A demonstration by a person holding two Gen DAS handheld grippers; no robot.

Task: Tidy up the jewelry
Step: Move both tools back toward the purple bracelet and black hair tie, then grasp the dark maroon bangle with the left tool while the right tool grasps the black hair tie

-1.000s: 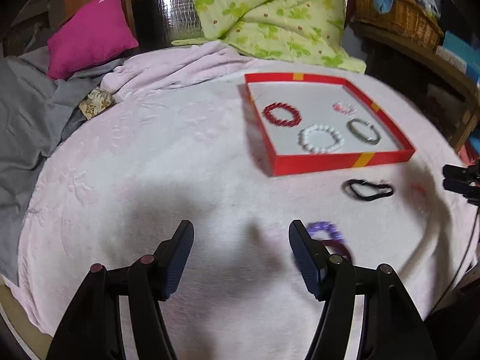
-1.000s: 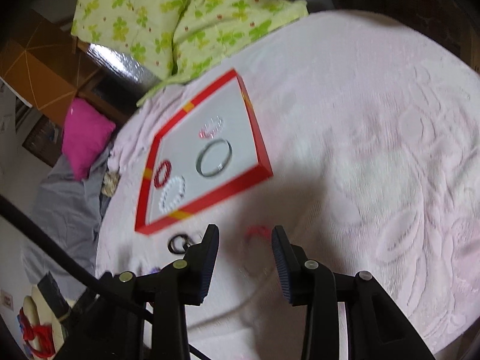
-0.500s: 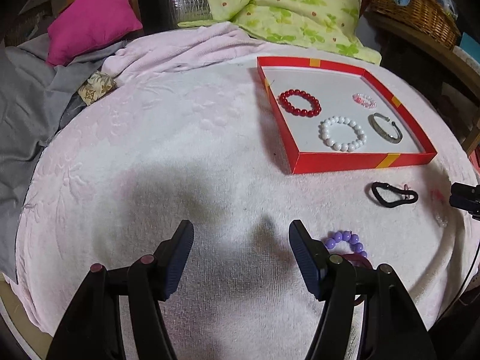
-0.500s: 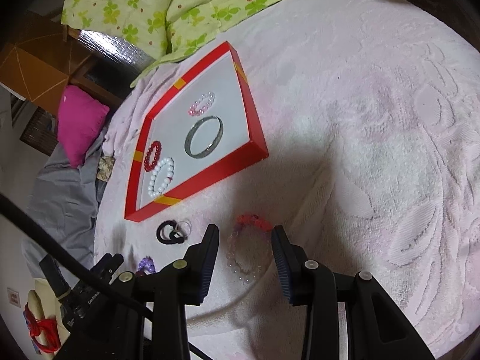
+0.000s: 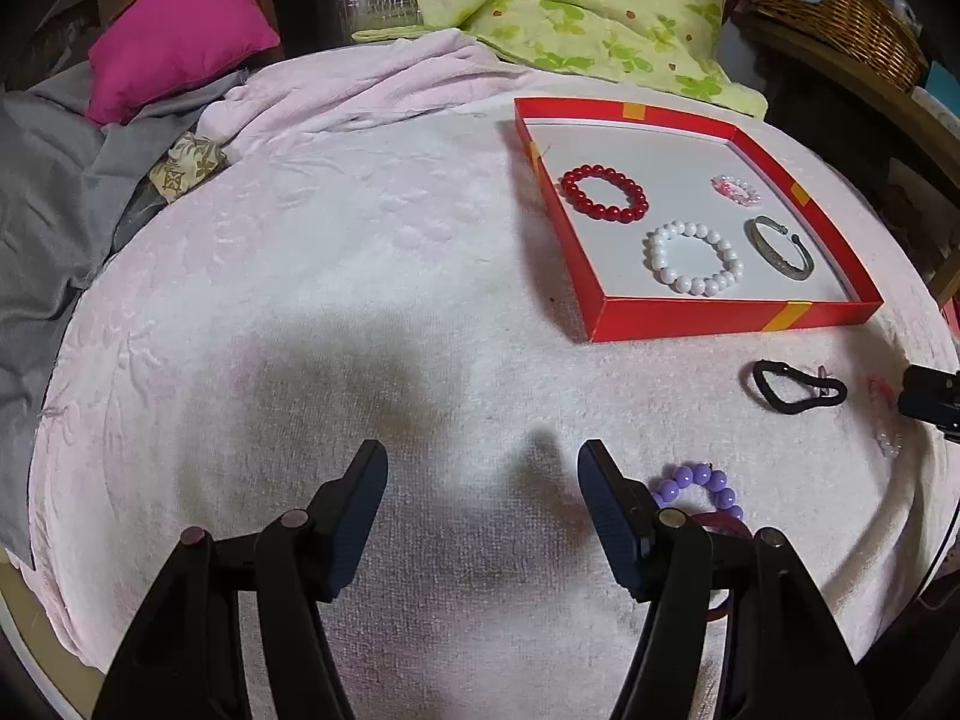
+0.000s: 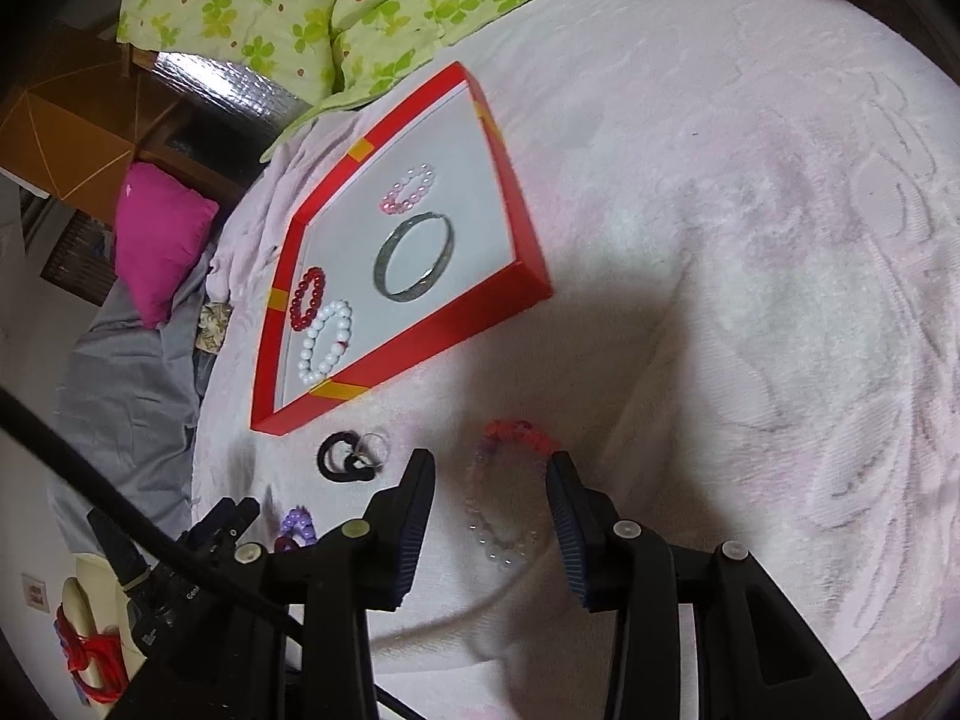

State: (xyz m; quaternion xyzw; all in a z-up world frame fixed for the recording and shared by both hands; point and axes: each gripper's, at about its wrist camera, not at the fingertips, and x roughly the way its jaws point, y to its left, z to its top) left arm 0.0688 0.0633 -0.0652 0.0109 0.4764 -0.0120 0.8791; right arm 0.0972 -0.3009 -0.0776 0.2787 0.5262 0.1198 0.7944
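On the pink blanket (image 5: 360, 276): wide bare cloth left of tray (image 5: 714, 318).
Tray: four bracelets inside, near far edge.
Left gripper (image 5: 483, 498): jaws wide, empty.
Right gripper (image 6: 489, 510): jaws apart, empty, straddling clear bracelet (image 6: 501, 534).

Two wrist cameras over one pink blanket, from different sides

The left wrist view looks forward and down past the left gripper (image 5: 482, 516) across the blanket (image 5: 360, 312), with the red tray (image 5: 720, 318) ahead to its right and the right gripper (image 5: 930, 402) at its right edge. The right wrist view sits close above the blanket (image 6: 750, 240), tilted, looking past the right gripper (image 6: 489, 516) toward the tray (image 6: 420, 354). Both share the tray, the black hair tie (image 5: 798, 390) (image 6: 342, 456) and the purple bracelet (image 5: 696, 483) (image 6: 297, 525).
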